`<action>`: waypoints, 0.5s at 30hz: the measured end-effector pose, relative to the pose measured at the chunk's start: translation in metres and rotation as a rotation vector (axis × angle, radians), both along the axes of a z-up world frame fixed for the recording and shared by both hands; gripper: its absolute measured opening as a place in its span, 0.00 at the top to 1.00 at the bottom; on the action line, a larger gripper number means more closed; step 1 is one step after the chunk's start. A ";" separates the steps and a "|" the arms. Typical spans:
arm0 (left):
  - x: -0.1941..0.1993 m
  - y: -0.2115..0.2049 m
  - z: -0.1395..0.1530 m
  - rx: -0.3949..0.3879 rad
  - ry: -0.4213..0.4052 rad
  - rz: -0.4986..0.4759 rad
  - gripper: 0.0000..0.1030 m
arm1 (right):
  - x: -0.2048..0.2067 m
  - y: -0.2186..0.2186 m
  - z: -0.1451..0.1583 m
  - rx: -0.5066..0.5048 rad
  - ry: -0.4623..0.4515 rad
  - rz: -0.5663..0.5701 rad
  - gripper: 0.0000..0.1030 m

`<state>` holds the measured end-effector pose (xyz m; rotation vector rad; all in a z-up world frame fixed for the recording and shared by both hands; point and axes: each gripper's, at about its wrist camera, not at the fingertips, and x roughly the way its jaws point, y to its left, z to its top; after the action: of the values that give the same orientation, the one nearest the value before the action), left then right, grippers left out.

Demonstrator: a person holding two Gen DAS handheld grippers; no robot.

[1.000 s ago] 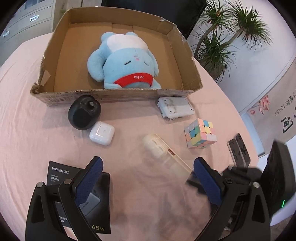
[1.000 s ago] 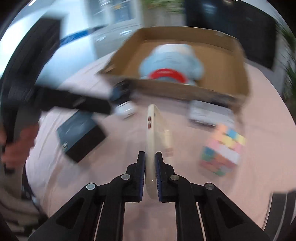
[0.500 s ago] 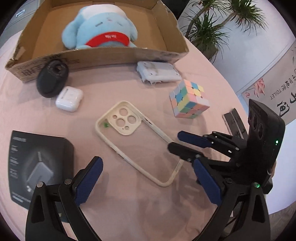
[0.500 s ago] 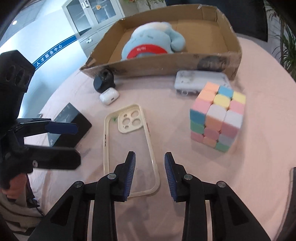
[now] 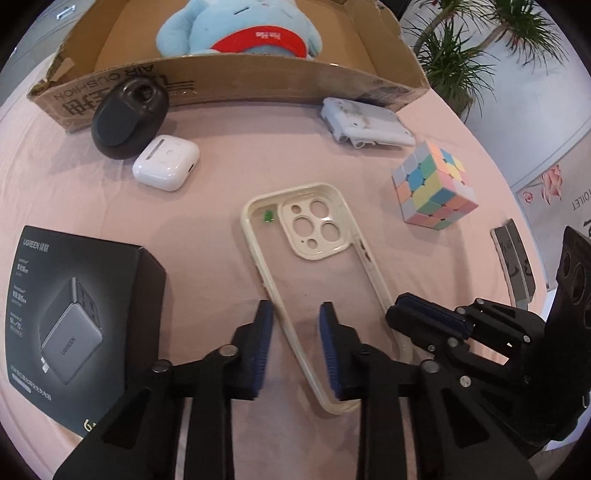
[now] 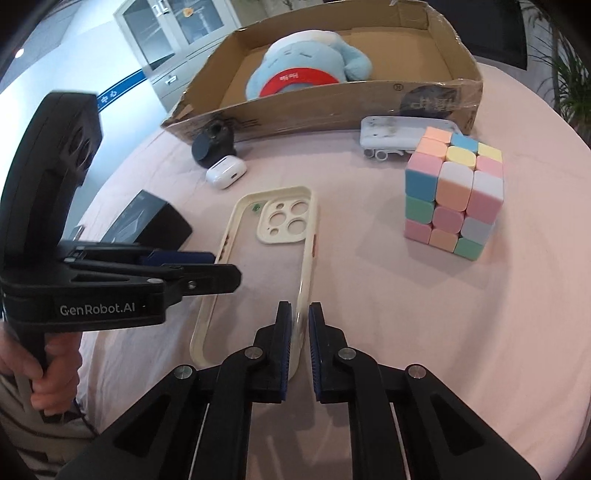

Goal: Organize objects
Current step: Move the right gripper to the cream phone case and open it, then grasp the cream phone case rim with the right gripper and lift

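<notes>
A cream phone case (image 5: 314, 258) lies flat on the pink tablecloth, camera cutout toward the cardboard box (image 5: 236, 79); it also shows in the right wrist view (image 6: 273, 236). My left gripper (image 5: 295, 332) straddles the case's left rail, its jaws narrowed but a gap still shows on both sides. My right gripper (image 6: 300, 332) straddles the case's right rail near its lower corner, its jaws almost closed on it. A blue plush (image 5: 240, 26) lies in the box.
On the cloth lie a pastel cube (image 5: 434, 186), a white earbud case (image 5: 166, 162), a black round holder (image 5: 127, 112), a grey-white device (image 5: 365, 123), a black UGREEN box (image 5: 70, 317) and two dark strips (image 5: 513, 258) at the right edge.
The case went from held upright in my right gripper to lying flat. My left gripper has moved in over its left rail and narrowed; my right gripper opened, then narrowed on the right rail.
</notes>
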<state>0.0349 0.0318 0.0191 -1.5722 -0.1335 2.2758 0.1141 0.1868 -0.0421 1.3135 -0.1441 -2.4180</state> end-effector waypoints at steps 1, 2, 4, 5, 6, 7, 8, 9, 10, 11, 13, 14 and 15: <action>0.000 -0.002 -0.001 0.010 0.001 0.007 0.81 | -0.001 -0.002 0.001 0.005 0.004 0.005 0.93; 0.000 -0.003 -0.001 0.011 0.003 0.008 0.81 | -0.002 -0.003 0.001 0.016 0.008 0.005 0.93; 0.002 -0.001 -0.001 0.000 0.019 0.010 0.81 | -0.004 -0.009 0.000 0.053 0.008 -0.007 0.93; 0.003 0.001 0.000 -0.014 0.034 0.008 0.81 | -0.005 -0.011 0.001 0.063 0.016 -0.015 0.93; 0.005 0.003 0.000 -0.026 0.053 0.011 0.81 | -0.006 -0.013 0.001 0.077 0.022 -0.023 0.93; 0.006 0.004 0.000 -0.034 0.072 0.017 0.81 | -0.007 -0.014 0.000 0.086 0.025 -0.026 0.93; 0.009 0.006 0.000 -0.043 0.098 0.024 0.81 | -0.007 -0.016 0.000 0.098 0.032 -0.030 0.93; 0.012 0.008 -0.001 -0.058 0.123 0.028 0.81 | -0.006 -0.019 0.000 0.116 0.040 -0.033 0.93; 0.014 0.010 -0.001 -0.072 0.138 0.028 0.81 | -0.006 -0.020 0.000 0.132 0.047 -0.032 0.93; 0.015 0.014 -0.001 -0.090 0.154 0.026 0.81 | -0.005 -0.022 0.000 0.149 0.056 -0.034 0.93; 0.017 0.015 -0.001 -0.105 0.173 0.026 0.81 | -0.004 -0.023 0.000 0.153 0.063 -0.056 0.93; 0.017 0.015 -0.001 -0.103 0.174 0.026 0.81 | -0.004 -0.022 0.000 0.148 0.064 -0.068 0.93; 0.015 0.013 -0.001 -0.092 0.170 0.029 0.81 | -0.004 -0.022 0.000 0.145 0.064 -0.074 0.93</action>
<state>0.0503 0.0452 0.0177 -1.4198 -0.0065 2.4586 0.1101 0.1648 -0.0425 1.3108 0.0007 -2.5724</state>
